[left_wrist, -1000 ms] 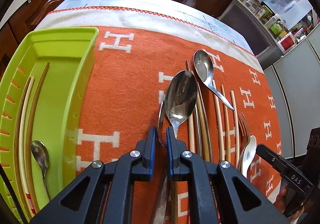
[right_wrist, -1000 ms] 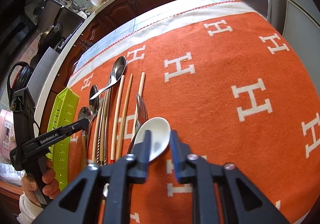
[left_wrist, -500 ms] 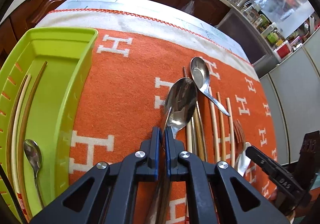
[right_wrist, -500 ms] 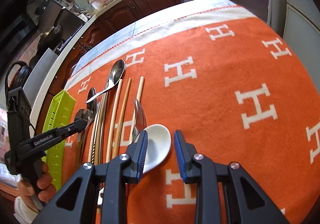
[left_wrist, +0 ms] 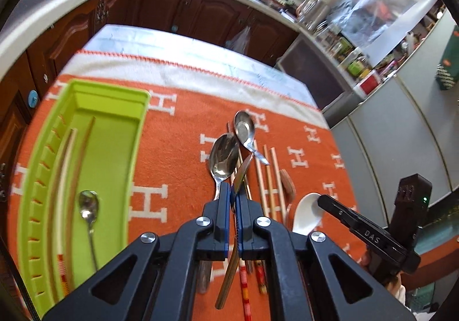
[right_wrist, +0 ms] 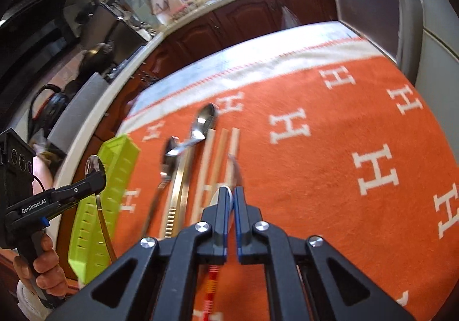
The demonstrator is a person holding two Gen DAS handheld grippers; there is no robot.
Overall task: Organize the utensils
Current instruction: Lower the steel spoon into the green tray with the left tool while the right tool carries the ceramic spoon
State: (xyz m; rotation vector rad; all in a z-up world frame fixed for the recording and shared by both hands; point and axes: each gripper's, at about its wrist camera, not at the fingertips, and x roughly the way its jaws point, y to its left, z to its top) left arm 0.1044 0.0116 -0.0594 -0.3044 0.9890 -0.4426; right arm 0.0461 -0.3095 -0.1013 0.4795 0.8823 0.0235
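Note:
My left gripper [left_wrist: 233, 194] is shut on a gold-handled spoon [left_wrist: 242, 170] and holds it above the orange cloth; in the right wrist view [right_wrist: 96, 166] its bowl sticks up past the fingers. A large steel spoon [left_wrist: 222, 156] and another spoon [left_wrist: 244, 128] lie below with several chopsticks [left_wrist: 268, 177]. My right gripper [right_wrist: 231, 193] is shut on the white ceramic spoon [right_wrist: 219, 200], also seen in the left wrist view [left_wrist: 308, 213]. A fork [right_wrist: 236, 169] lies just beyond it. The green tray [left_wrist: 114, 154] at left holds chopsticks and a small spoon [left_wrist: 87, 206].
The orange cloth with white H letters [right_wrist: 330, 163] covers the table; its right half holds nothing. Dark wood cabinets [left_wrist: 178, 11] and a cluttered counter lie beyond the far edge. The green tray [right_wrist: 114, 177] sits at the table's left edge.
My left gripper closed on the gold-handled spoon and lifted it up off the cloth. My right gripper closed on the white spoon.

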